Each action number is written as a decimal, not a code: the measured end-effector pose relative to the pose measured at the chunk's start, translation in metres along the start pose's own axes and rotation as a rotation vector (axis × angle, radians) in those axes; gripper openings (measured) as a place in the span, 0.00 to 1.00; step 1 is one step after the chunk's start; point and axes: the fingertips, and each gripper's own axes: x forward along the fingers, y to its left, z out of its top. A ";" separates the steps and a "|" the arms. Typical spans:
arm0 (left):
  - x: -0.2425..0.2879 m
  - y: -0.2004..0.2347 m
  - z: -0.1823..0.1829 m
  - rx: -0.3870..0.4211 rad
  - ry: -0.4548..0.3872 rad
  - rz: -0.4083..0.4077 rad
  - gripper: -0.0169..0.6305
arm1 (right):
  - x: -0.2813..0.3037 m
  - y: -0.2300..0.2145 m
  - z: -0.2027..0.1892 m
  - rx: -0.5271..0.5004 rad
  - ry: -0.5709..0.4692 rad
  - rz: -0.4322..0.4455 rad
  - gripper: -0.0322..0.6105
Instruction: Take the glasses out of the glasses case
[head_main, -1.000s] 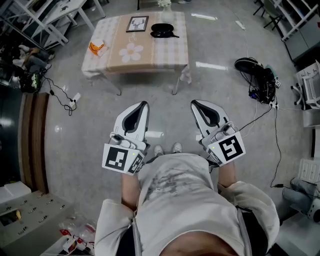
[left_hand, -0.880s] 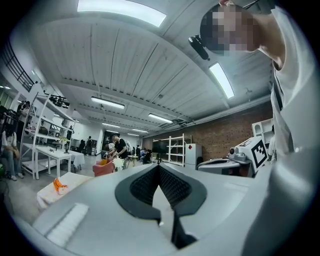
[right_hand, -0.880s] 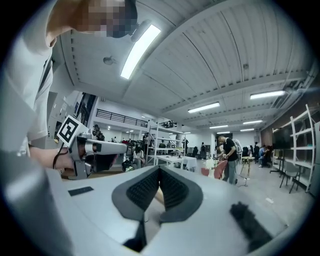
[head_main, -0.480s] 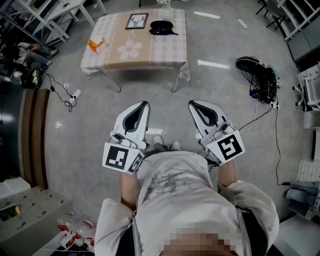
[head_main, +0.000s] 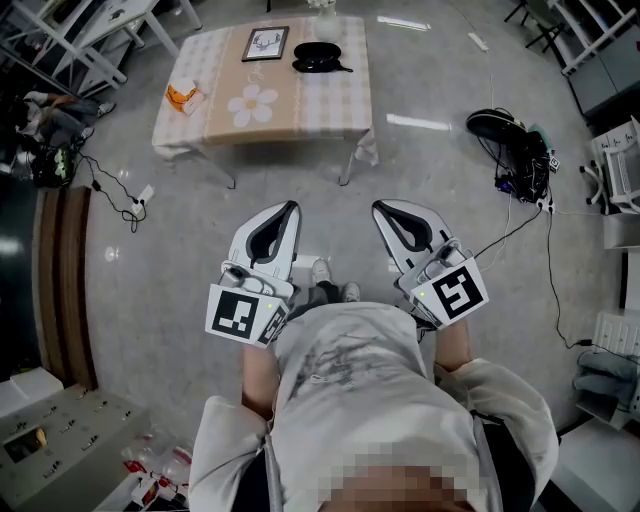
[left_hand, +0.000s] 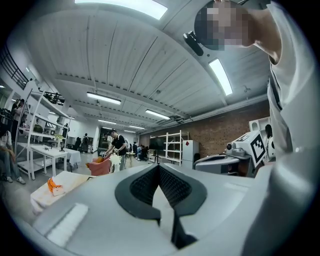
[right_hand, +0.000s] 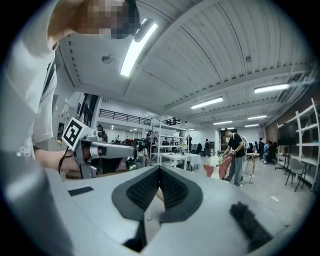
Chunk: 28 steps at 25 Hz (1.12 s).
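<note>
Setting: large open-plan lab or workshop hall. Evidence: ribbed ceiling (left_hand: 125, 60) with strip lights (right_hand: 134, 50); brick wall (left_hand: 220, 135); white shelving racks (left_hand: 172, 147); polished grey floor (head_main: 440, 200) with trailing cables (head_main: 115, 185); distant white worktables (right_hand: 175, 157), people (right_hand: 234, 155) standing nearby; cloth-covered low table (head_main: 265, 90).

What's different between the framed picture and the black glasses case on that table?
The framed picture is a rectangle; the black glasses case is rounded. The framed picture shows a pale image inside a dark border; the black glasses case is dark all over. The framed picture is left of the black glasses case. Both rest at the table's far end.
</note>
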 end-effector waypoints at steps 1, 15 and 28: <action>0.003 0.004 -0.001 -0.002 0.001 -0.005 0.04 | 0.005 -0.002 0.000 0.000 0.003 -0.002 0.08; 0.028 0.066 -0.003 -0.006 0.011 -0.059 0.04 | 0.071 -0.015 0.002 -0.002 0.029 -0.040 0.08; 0.048 0.087 -0.002 -0.029 0.008 -0.078 0.04 | 0.094 -0.033 -0.001 0.006 0.052 -0.059 0.08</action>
